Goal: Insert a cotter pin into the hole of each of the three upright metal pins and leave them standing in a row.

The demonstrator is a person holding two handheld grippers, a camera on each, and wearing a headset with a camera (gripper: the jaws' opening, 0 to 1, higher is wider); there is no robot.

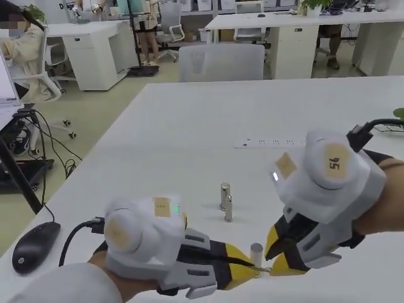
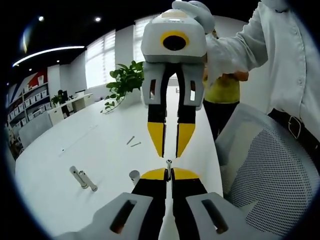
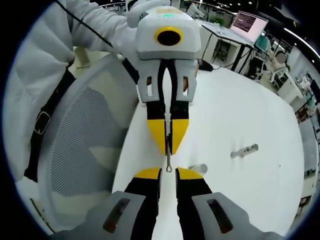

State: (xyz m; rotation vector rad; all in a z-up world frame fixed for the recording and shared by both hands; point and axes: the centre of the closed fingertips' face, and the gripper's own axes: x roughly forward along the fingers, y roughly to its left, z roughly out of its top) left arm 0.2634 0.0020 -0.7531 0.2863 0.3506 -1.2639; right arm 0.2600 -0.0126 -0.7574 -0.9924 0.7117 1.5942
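Just beside the nearest metal pin (image 1: pixel 256 252), the left gripper (image 2: pixel 169 174), clamped on a cotter pin (image 3: pixel 169 161), points it lengthwise toward the right gripper (image 3: pixel 168 173), jaws parted.

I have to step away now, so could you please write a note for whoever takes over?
Left gripper: jaws shut on a cotter pin.
Right gripper: jaws slightly open, tip to tip with it.
Nearest metal pin stands beside the tips, seemingly unpinned; two more pins stand behind; two spare cotter pins lie farther off.
Left to do: insert this one; the far pins' state is unclear.
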